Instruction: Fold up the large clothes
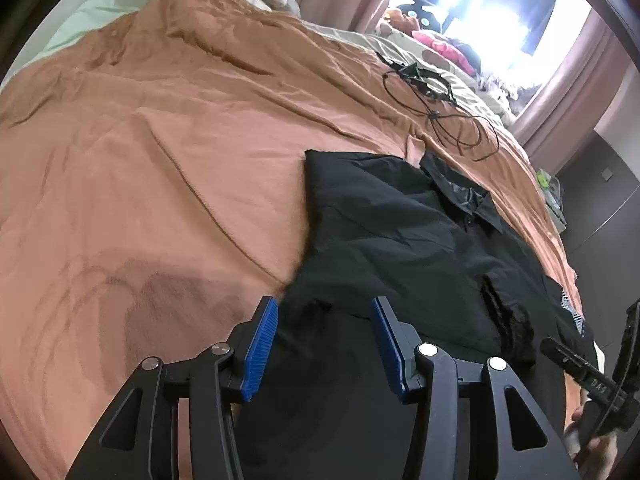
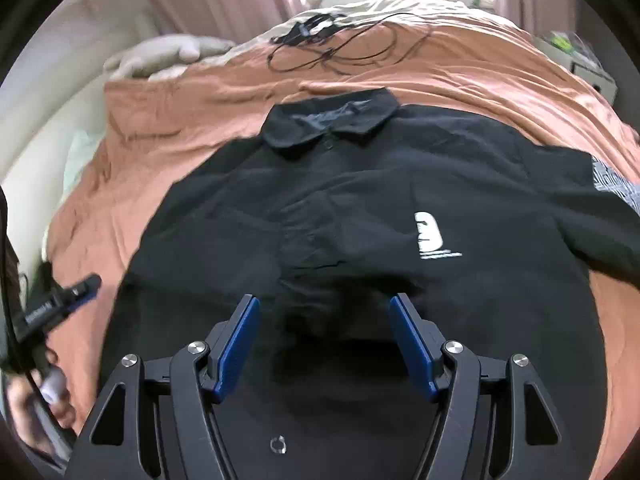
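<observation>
A black collared shirt with a small white logo lies face up on the orange bedspread, collar pointing away. It also shows in the left wrist view, its left sleeve folded in over the body. My left gripper is open with its blue pads just above the shirt's lower left part. My right gripper is open over the shirt's lower middle, holding nothing. Each gripper shows at the edge of the other's view.
Tangled black cables lie on the bedspread beyond the collar; they also show in the right wrist view. Pillows and soft toys sit at the far end by a bright window. A nightstand stands right of the bed.
</observation>
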Demonstrator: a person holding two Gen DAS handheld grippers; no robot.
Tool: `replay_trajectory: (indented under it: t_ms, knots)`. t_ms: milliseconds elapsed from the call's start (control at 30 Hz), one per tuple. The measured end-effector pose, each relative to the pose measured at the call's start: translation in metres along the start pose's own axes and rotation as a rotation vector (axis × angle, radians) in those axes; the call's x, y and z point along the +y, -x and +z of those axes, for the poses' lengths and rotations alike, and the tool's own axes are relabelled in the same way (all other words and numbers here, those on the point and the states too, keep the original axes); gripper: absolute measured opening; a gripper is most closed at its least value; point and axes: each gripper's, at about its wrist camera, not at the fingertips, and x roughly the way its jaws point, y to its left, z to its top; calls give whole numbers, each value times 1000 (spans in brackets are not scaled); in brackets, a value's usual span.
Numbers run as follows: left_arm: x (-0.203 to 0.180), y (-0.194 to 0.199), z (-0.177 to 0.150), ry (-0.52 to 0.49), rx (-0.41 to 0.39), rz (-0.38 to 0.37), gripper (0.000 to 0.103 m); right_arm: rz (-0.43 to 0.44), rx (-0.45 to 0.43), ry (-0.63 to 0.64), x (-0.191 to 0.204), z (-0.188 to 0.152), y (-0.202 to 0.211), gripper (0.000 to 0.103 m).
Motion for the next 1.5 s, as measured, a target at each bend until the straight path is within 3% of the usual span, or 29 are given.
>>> replay_trajectory:
  t_ms: [200,367,433,500,567,767,833,900,967,1033,1133,1367,1433,1467,1500]
  knots:
    - [16,-20,3,30,49,-10,44,-49,55,64,21,3,-35,67]
    - [17,-29,7,29,67,3,42,-140,77,89,23,-2,-52,67]
    - [18,-34,8,31,85,5,36,-133,74,51,15,-1,-48,51]
    - [17,-38,7,24,94,13,36,-73,79,27,11,1,-44,35]
    - [17,-38,6,33,82,29,35,-77,60,14,5,4,-34,28]
    - [13,-29,5,57,63,37,30,-163,-42,-157,-53,22,11,27]
    - [10,-26,4,60,60,32,30,-188,-76,-259,-85,22,29,35]
    - [8,-23,3,57,50,39,30,-162,-92,-329,-108,18,41,57]
    - [7,-20,3,64,37,17,30,-90,-87,-423,-133,10,47,61]
    - [5,-19,4,64,33,-3,30,-23,-69,-517,-153,0,47,61]
    - [2,-21,4,46,26,32,30,43,-20,-620,-171,-14,36,61]
    - [0,-33,5,43,28,56,30,174,31,-659,-179,-13,-7,61]
    - [1,-37,5,48,29,57,30,177,17,-659,-180,-10,-14,55]
    - [1,-39,5,47,31,63,30,181,14,-658,-182,-8,-17,44]
    - [1,-41,5,45,33,71,30,190,11,-654,-184,-5,-20,41]
